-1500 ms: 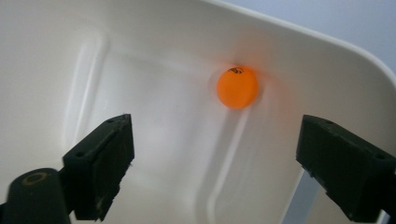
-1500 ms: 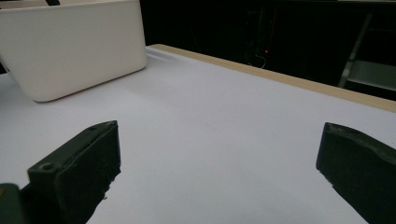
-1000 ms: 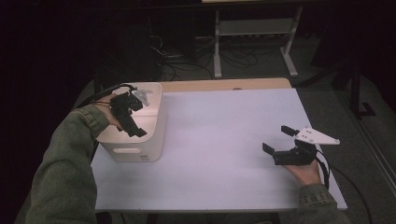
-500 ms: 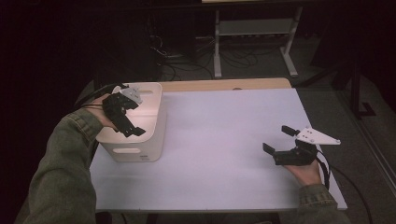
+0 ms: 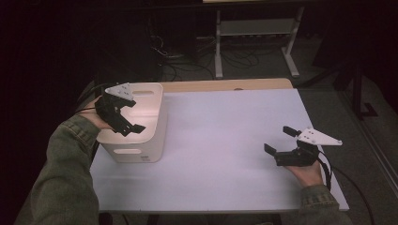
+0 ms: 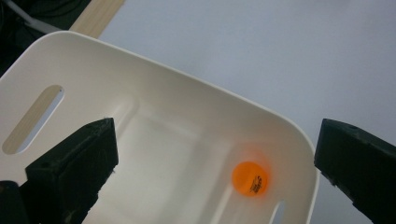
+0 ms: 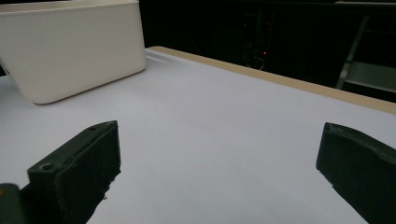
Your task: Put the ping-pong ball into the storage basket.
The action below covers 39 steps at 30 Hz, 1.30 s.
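My left gripper (image 5: 127, 115) has lifted clear, jaws spread and empty, with 1 orange ball (image 6: 250, 178) below in the white bin (image 6: 196, 88), so I judge it delivered.

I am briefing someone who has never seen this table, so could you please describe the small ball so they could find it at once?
Start at the white table and go to the cream bin at its left edge, under the open left gripper. The orange ball lies on the bin's floor near a slotted wall, the one brightly coloured thing there.
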Available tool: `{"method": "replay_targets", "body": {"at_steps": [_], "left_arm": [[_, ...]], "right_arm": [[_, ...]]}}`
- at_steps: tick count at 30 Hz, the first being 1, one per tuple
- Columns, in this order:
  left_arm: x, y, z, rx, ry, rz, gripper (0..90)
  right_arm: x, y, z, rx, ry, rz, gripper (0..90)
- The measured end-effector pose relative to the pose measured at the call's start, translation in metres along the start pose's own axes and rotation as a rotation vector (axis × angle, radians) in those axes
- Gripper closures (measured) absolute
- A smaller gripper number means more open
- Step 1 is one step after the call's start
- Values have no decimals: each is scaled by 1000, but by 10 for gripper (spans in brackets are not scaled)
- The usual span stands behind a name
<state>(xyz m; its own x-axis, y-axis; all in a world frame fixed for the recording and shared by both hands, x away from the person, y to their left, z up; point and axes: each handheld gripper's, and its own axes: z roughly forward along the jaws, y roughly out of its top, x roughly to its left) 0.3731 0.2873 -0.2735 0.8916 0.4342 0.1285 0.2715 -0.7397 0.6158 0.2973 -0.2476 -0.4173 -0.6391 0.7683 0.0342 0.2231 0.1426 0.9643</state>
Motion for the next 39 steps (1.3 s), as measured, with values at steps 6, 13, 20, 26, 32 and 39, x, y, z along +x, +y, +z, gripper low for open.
{"method": "replay_targets", "body": {"at_steps": [6,13,20,26,32,39], "left_arm": [[-3,-5,-2,-42,7,-11,0],[-5,-9,-4,-88,11,-34,0],[-8,-15,-4,-121,19,-42,0],[-11,-20,-5,-157,39,-59,0],[-16,-26,-6,-199,55,-74,0],[-19,-34,-3,-239,74,-108,0]], "right_arm": [[0,0,0,1,1,1,0],[0,0,0,1,0,4,0],[1,0,0,0,0,5,0],[1,0,0,1,-1,5,0],[1,0,0,2,-1,3,0],[1,0,0,1,-1,0,0]]}}
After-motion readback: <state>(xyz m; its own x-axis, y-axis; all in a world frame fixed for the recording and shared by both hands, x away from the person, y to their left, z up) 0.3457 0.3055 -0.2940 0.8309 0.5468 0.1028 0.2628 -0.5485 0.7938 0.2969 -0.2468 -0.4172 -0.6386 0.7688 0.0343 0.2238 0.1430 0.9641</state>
